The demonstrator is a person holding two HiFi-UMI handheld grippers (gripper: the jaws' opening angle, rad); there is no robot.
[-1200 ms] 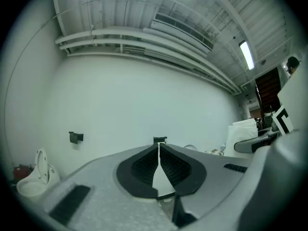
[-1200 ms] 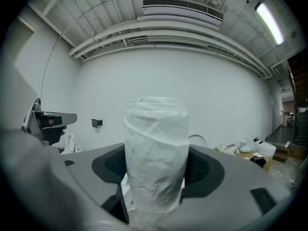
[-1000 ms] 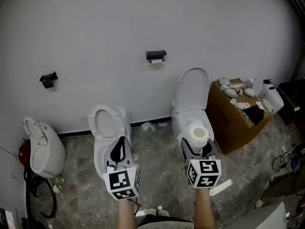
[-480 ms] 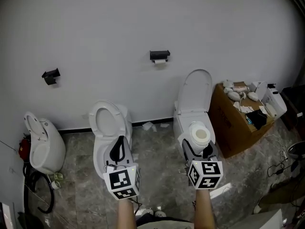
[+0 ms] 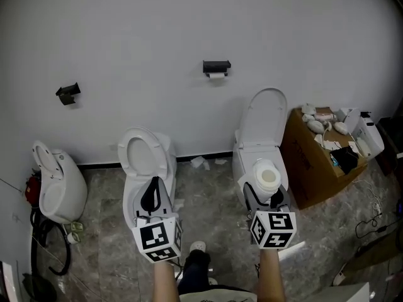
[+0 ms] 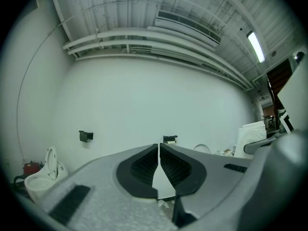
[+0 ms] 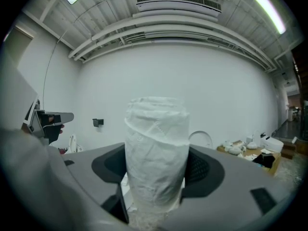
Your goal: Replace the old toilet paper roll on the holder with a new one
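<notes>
Right gripper view: right hand-held gripper (image 7: 156,170) clamps a quilted cylindrical paper roll (image 7: 156,138); left hand-held gripper (image 6: 159,163), ribbed pads (image 6: 142,167) touching.

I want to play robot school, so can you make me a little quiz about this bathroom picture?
1. True or false: the left gripper is carrying the toilet paper roll.
2. How many toilets are near the wall? A) one B) three C) six
3. Fill in the blank: in the head view, the cardboard box stands beside the toilet on the ____ side.

Key
1. False. The right gripper has the roll between its jaws. The left gripper's jaws are shut with nothing in them.
2. B
3. right
</notes>
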